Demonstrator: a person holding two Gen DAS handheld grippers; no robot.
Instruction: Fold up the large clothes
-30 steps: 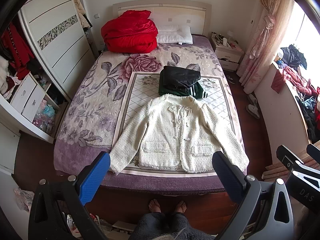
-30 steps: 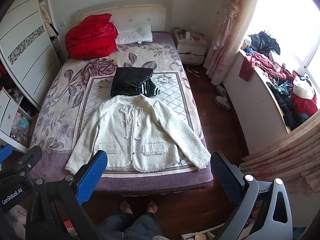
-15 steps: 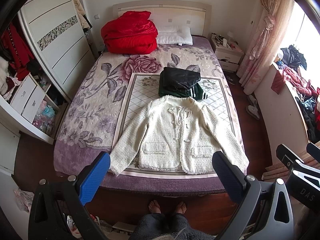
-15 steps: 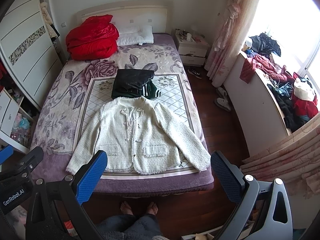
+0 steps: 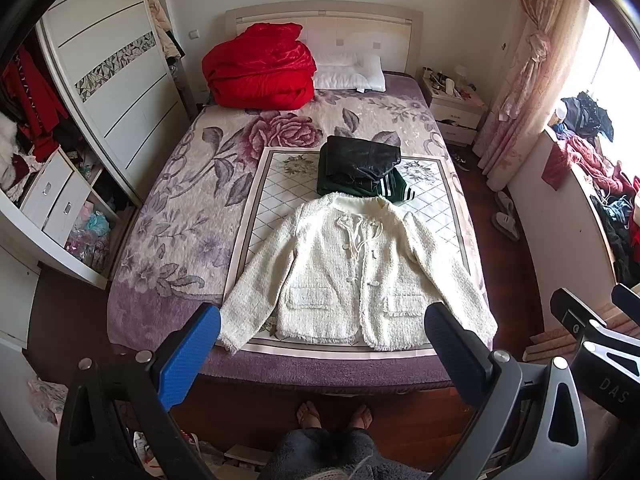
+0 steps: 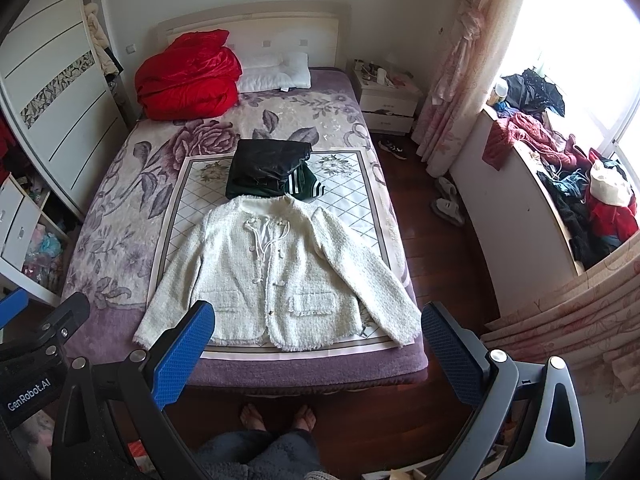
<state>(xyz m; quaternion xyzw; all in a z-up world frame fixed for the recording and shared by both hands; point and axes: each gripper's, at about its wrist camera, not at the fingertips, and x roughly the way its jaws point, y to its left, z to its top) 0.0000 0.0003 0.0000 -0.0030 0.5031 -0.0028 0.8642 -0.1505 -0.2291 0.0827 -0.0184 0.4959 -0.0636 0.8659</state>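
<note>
The fluffy white tweed jacket (image 5: 352, 268) lies flat on the purple flowered bed (image 5: 168, 216), collar toward twelve o'clock. Both the left gripper (image 5: 320, 344) and right gripper (image 6: 316, 340) hang above its hem, fingers spread wide, holding nothing, about equally near.

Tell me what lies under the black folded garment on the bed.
Under the black folded garment lies a dark green garment with white stripes at its exposed edge. How far it extends underneath, and whether anything else is beneath, is covered.
</note>
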